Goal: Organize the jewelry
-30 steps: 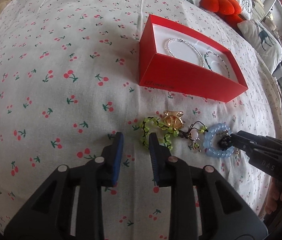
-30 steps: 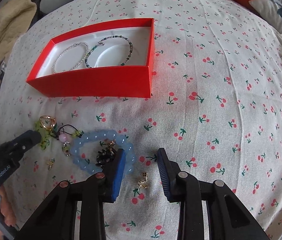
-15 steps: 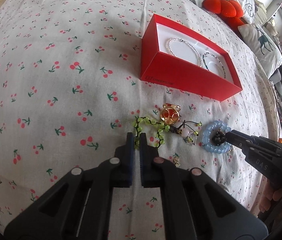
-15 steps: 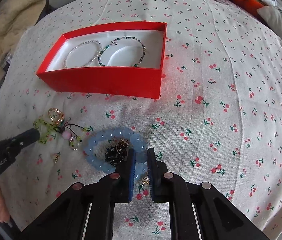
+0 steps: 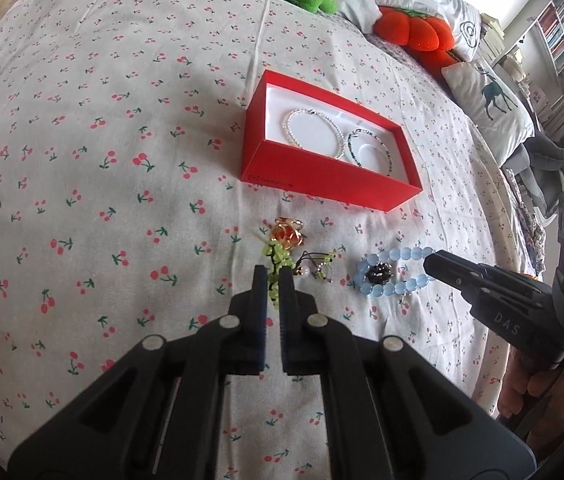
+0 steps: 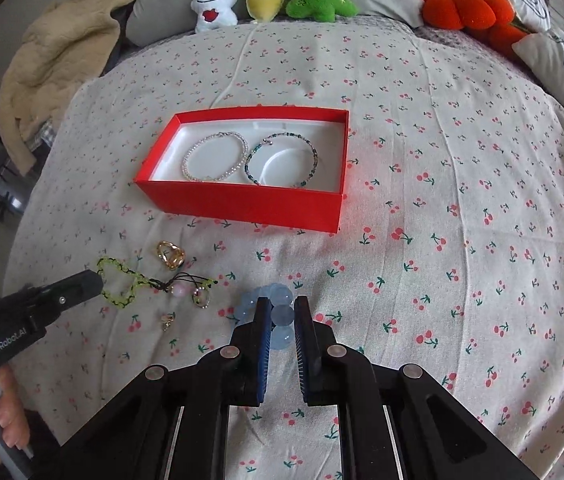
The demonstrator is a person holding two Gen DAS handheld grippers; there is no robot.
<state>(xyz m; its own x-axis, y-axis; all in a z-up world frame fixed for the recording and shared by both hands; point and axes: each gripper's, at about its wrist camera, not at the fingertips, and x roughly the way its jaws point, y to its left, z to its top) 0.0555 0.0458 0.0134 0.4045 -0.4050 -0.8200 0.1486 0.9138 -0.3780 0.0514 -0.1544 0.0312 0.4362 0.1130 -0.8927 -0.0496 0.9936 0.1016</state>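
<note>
Cherry-print bedspread (image 6: 442,160); left claw (image 5: 273,278) grips green bracelet (image 5: 276,264), right claw (image 6: 282,312) blue bracelet (image 6: 282,316).

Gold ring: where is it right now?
In the right wrist view the gold ring lies loose on the bedspread, left of centre, in front of the red box and just beyond the green bracelet.
</note>
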